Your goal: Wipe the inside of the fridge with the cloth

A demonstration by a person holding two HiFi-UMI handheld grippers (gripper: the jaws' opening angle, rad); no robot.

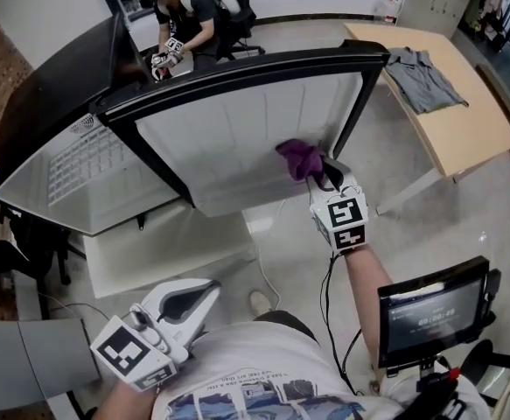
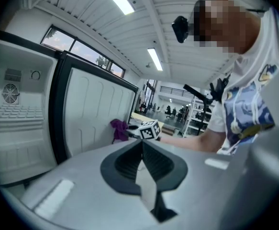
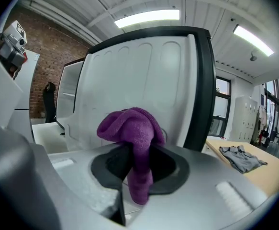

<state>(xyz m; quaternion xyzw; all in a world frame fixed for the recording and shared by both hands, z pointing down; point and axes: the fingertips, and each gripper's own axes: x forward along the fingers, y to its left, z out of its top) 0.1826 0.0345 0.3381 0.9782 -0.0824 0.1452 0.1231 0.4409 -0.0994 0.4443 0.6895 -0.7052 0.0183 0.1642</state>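
Now the right gripper [image 1: 323, 171] has its jaws clamped tight on the purple cloth [image 1: 296, 157], which is bunched against the white inner panel of the fridge door [image 1: 228, 138], close to its right edge. The left gripper [image 1: 204, 292] hangs low by the person's body, jaws pressed together, nothing between them.

I recorded that the purple cloth [image 3: 132, 138] ran down between the jaws of the right gripper [image 3: 135, 164], and its clamped part was concealed. Figures on the screen [image 1: 429, 309] were too small to read. The frame's corner cut off a grey object [image 1: 27, 357], which I could not identify. The left gripper view cropped the fridge compartment [image 2: 15, 109] at its left.
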